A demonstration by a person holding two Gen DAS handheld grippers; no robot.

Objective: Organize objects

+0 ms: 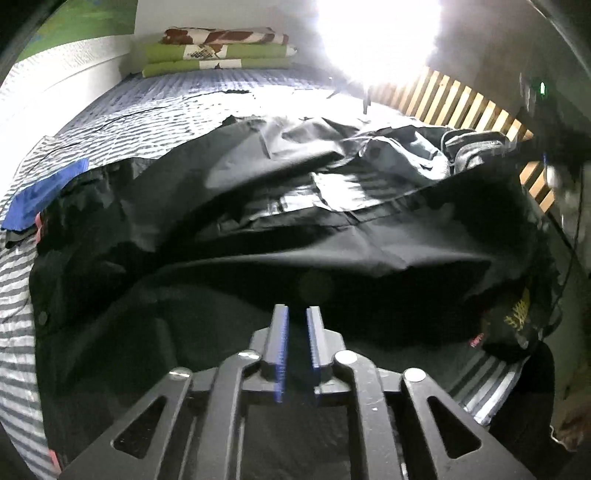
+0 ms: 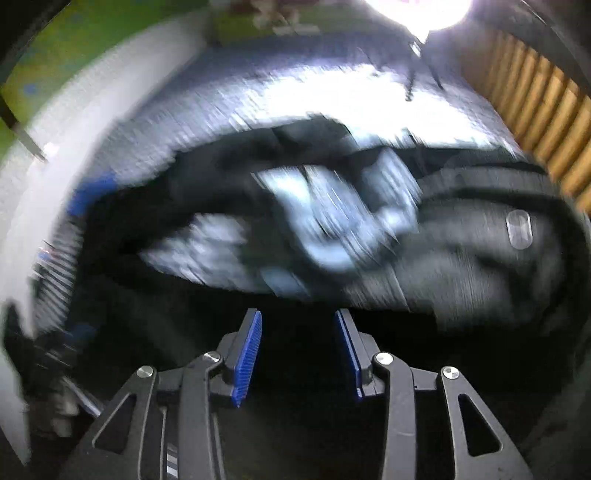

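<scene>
Spreading across the middle of the left wrist view, a heap of dark, crumpled clothing (image 1: pixel 280 206) lies on a bed covered by a grey-and-white striped quilted bedspread (image 1: pixel 155 110). Bare bedspread shows along the upper left and far left of the frame, giving open room beyond the heap; a slatted light wooden headboard (image 1: pixel 461 107) closes the upper right edge, and a white textured wall (image 1: pixel 74 62) bounds the left. Folded green-and-brown patterned blankets (image 1: pixel 221 48) are stacked at the top centre, well apart from the clothing. A flat blue cloth piece (image 1: pixel 48 192) lies at the heap's left edge, and a bright lamp glare (image 1: pixel 376 33) washes out the top.

The left gripper (image 1: pixel 297 314) sits at lower centre, its ribbed blue pads (image 1: pixel 282 350) drawn close with only a narrow slit between them and nothing visibly pinched; black fabric lies directly beneath and ahead of its tips.

The right wrist view is heavily blurred. The right gripper (image 2: pixel 298 317) stands released, its blue pads (image 2: pixel 247 354) clearly spread and holding nothing, above dark cloth. Pale grey garments (image 2: pixel 325 221) and a grey ribbed knit piece (image 2: pixel 480 258) lie ahead, in the centre and right of the frame.
</scene>
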